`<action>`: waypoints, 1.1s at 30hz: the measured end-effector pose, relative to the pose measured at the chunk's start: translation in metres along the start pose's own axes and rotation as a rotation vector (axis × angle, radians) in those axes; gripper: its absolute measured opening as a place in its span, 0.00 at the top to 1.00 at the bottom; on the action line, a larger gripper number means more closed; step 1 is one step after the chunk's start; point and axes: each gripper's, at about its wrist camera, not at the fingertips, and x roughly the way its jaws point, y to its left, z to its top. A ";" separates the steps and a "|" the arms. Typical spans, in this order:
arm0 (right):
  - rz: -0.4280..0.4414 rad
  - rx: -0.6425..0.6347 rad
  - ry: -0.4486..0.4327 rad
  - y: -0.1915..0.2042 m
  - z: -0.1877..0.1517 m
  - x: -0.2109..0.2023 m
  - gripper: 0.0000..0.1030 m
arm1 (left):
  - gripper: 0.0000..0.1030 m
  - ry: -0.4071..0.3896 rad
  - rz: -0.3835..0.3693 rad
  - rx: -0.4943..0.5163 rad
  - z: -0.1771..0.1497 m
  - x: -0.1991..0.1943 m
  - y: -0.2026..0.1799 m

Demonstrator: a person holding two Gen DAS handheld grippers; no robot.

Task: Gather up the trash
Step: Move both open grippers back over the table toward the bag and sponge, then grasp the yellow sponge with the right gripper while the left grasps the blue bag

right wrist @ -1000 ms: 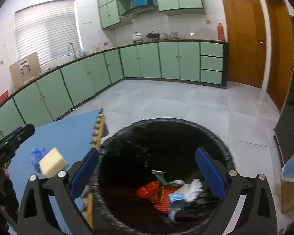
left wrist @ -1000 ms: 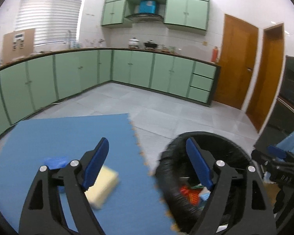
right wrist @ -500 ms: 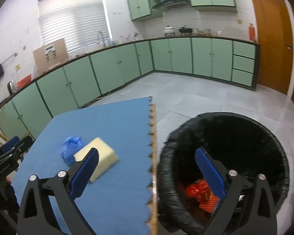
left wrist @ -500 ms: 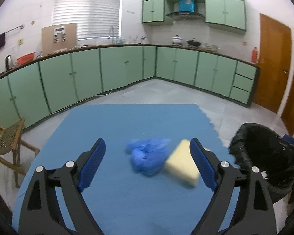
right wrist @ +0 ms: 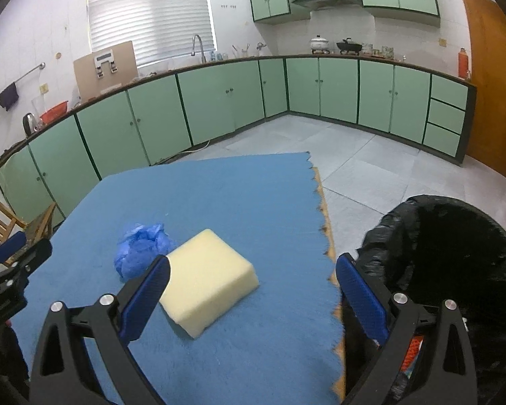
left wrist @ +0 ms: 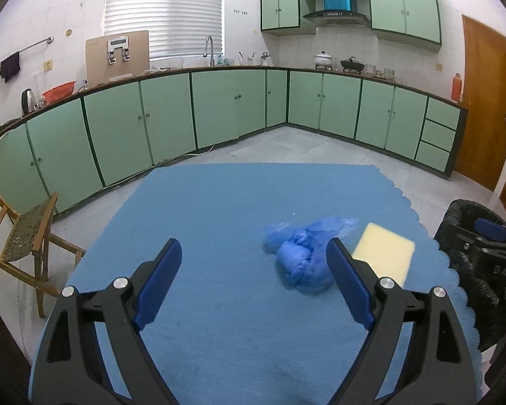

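A crumpled blue plastic bag [left wrist: 303, 253] and a pale yellow sponge [left wrist: 384, 258] lie on the blue mat [left wrist: 219, 229]. They also show in the right wrist view, bag [right wrist: 140, 249] and sponge [right wrist: 207, 280]. A bin lined with a black bag [right wrist: 455, 256] stands right of the table; its edge shows in the left wrist view [left wrist: 462, 236]. My left gripper [left wrist: 253, 283] is open and empty, just left of the blue bag. My right gripper [right wrist: 253, 293] is open and empty, around the sponge's right part and the mat edge.
Green kitchen cabinets [left wrist: 219, 108] run along the far walls. A wooden chair [left wrist: 20, 236] stands left of the table. Wooden doors [left wrist: 485, 108] are at the right. The mat's serrated right edge [right wrist: 324, 222] borders the bin.
Both grippers have swung left from over the bin to the mat. The blue bag and sponge now lie in front of them. Both stay open.
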 end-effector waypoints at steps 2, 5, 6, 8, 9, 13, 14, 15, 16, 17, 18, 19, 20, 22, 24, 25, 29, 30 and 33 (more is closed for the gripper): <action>-0.002 -0.002 0.017 0.003 -0.001 0.011 0.06 | 0.18 0.011 0.005 -0.006 -0.003 0.005 0.006; -0.004 -0.003 0.030 0.004 -0.003 0.021 0.08 | 0.18 0.024 0.007 -0.010 -0.005 0.012 0.010; -0.004 -0.004 0.035 0.005 -0.003 0.025 0.08 | 0.18 0.028 0.008 -0.009 -0.005 0.015 0.011; -0.006 -0.006 0.044 0.005 -0.004 0.031 0.09 | 0.18 0.031 0.009 -0.009 -0.007 0.017 0.011; -0.005 -0.006 0.048 0.006 -0.004 0.034 0.11 | 0.18 0.032 0.009 -0.009 -0.007 0.019 0.011; 0.000 -0.015 0.073 0.009 -0.005 0.045 0.14 | 0.18 0.032 0.009 -0.007 -0.007 0.025 0.011; 0.001 -0.018 0.079 0.010 -0.006 0.048 0.14 | 0.18 0.032 0.009 -0.008 -0.007 0.025 0.011; 0.003 -0.021 0.087 0.010 -0.006 0.051 0.15 | 0.18 0.033 0.008 -0.009 -0.007 0.026 0.011; 0.001 -0.025 0.094 0.011 -0.007 0.055 0.15 | 0.18 0.033 0.007 -0.010 -0.007 0.027 0.010; -0.001 -0.028 0.100 0.011 -0.008 0.057 0.16 | 0.18 0.034 0.007 -0.009 -0.007 0.029 0.010; -0.005 -0.030 0.112 0.011 -0.010 0.061 0.17 | 0.18 0.035 0.007 -0.009 -0.007 0.030 0.009; -0.004 -0.031 0.123 0.011 -0.011 0.065 0.18 | 0.18 0.037 0.005 -0.008 -0.007 0.032 0.009; -0.001 -0.027 0.131 0.011 -0.012 0.067 0.19 | 0.18 0.039 0.004 -0.007 -0.007 0.033 0.009; 0.009 -0.014 0.131 0.009 -0.013 0.069 0.19 | 0.18 0.043 0.006 -0.004 -0.008 0.037 0.008; 0.019 -0.006 0.140 0.007 -0.015 0.072 0.19 | 0.18 0.046 0.008 -0.003 -0.008 0.040 0.009; 0.026 0.002 0.152 0.006 -0.015 0.074 0.18 | 0.18 0.049 0.009 -0.005 -0.009 0.042 0.009; 0.079 0.074 0.177 -0.005 -0.017 0.080 0.17 | 0.18 0.059 0.012 -0.011 -0.011 0.046 0.008; 0.087 0.080 0.181 -0.006 -0.017 0.081 0.17 | 0.18 0.061 0.011 -0.012 -0.012 0.047 0.009; 0.127 0.055 0.172 0.000 -0.018 0.076 0.36 | 0.18 0.070 0.011 -0.009 -0.014 0.049 0.008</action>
